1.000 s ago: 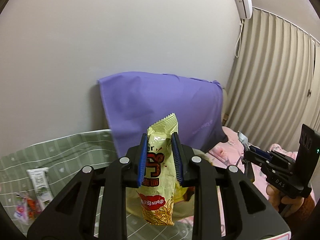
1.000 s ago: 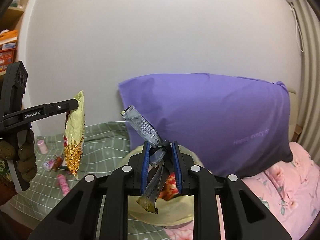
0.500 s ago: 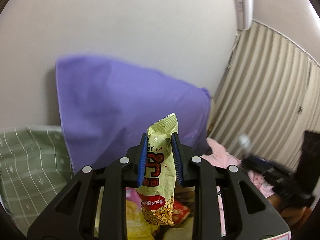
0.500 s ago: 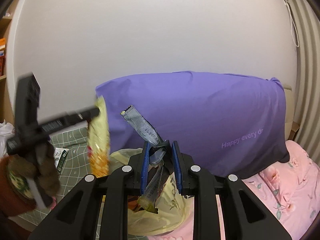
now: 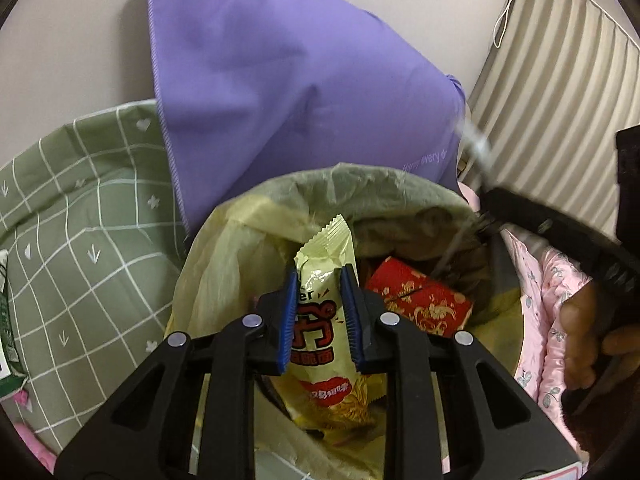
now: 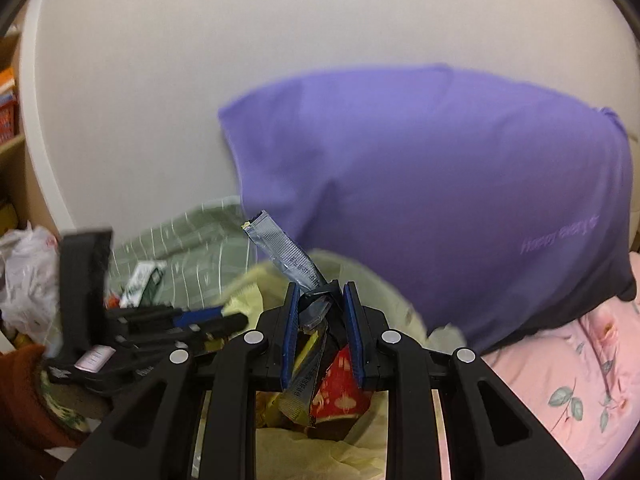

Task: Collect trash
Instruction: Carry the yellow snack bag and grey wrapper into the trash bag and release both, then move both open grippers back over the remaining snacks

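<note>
My left gripper point(image 5: 320, 312) is shut on a yellow snack wrapper point(image 5: 322, 320) and holds it over the open mouth of a bin lined with a yellow bag point(image 5: 224, 264). A red packet point(image 5: 420, 300) lies inside the bin. My right gripper point(image 6: 321, 320) is shut on a crumpled grey foil wrapper point(image 6: 286, 252), held above the same bin point(image 6: 360, 280). The right gripper also shows blurred at the bin's right rim in the left wrist view point(image 5: 540, 232). The left gripper shows blurred at the left in the right wrist view point(image 6: 160, 320).
A purple pillow point(image 5: 300, 88) leans on the wall behind the bin. A green checked cover point(image 5: 80, 220) with a green-and-white box point(image 6: 144, 280) lies to the left. Pink floral bedding point(image 6: 568, 380) is to the right. Curtains point(image 5: 560, 100) hang at far right.
Both grippers have moved in and tilted down over the bin, each still gripping its wrapper. The bin's inside now shows below the left gripper.
</note>
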Tool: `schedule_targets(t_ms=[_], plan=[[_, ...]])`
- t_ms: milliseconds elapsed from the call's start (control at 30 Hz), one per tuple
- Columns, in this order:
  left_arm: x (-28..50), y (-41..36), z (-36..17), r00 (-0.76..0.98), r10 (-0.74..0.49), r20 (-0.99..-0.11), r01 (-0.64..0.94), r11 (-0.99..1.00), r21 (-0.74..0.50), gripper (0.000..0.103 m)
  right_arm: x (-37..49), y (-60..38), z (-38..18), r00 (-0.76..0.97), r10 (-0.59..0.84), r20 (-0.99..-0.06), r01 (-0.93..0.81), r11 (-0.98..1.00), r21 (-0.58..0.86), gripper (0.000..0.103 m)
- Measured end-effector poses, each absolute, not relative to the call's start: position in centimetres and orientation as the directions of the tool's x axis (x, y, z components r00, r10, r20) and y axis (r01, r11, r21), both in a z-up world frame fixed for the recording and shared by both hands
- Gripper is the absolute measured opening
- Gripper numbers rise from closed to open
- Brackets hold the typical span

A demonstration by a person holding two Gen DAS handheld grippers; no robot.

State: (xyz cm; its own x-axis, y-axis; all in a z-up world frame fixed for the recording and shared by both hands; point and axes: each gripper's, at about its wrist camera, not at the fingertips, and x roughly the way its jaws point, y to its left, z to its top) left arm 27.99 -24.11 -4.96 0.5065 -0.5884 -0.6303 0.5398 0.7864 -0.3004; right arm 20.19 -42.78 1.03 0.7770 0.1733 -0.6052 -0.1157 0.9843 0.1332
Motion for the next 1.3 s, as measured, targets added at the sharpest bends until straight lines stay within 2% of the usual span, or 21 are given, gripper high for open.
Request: schedule_targets(t_ms=[167,200,467,567,600,633,967,1300], plan=[[27.3,-23.4,-4.7,0.498,-0.605,-0.621,0.538,0.778,-0.326,0.021,20.5,-42.3,-1.1,0.733,0.144,-0.665,-0.094,0.989,0.111,0.023],[27.5,-23.3,-4.7,0.498,-0.607,-0.620,0.536,0.777,-0.330,0.021,20.2,-42.4,-1.3,0.731,0.143,-0.668,-0.089,0.989,0.115,0.025],[28.3,-22.8,-4.5,0.479,-0.605,-0.637,0.527,0.778,-0.343,0.021,19.3,-41.9,-0.8,0.750,0.126,-0.649,-0.080,0.992,0.100,0.026],[28.7,-22.5,-4.5,0.463,-0.615,-0.639,0.522,0.772,-0.364,0.025,19.0,-41.2,-0.8,0.753,0.120,-0.648,-0.087,0.993,0.082,0.034],[28.7,-22.4,-4.3,0.461,-0.616,-0.638,0.522,0.770,-0.366,0.030,18.7,-41.1,-0.7,0.759,0.106,-0.642,-0.081,0.994,0.068,0.042],[28.9,-22.3,-4.2,0.460,-0.620,-0.636,0.523,0.768,-0.370,0.035,18.4,-40.9,-0.5,0.768,0.089,-0.634,-0.073,0.996,0.051,0.044],[26.8,-18.4,-1.6,0.498,-0.638,-0.588,0.499,0.765,-0.407,0.043,16.7,-39.5,1.1,0.792,0.046,-0.609,-0.029,0.999,0.037,0.044],[23.0,-9.0,-0.8,0.607,-0.517,-0.604,0.391,0.856,-0.339,0.048,15.2,-34.6,2.8,0.816,0.084,-0.571,-0.052,0.996,0.074,0.044]])
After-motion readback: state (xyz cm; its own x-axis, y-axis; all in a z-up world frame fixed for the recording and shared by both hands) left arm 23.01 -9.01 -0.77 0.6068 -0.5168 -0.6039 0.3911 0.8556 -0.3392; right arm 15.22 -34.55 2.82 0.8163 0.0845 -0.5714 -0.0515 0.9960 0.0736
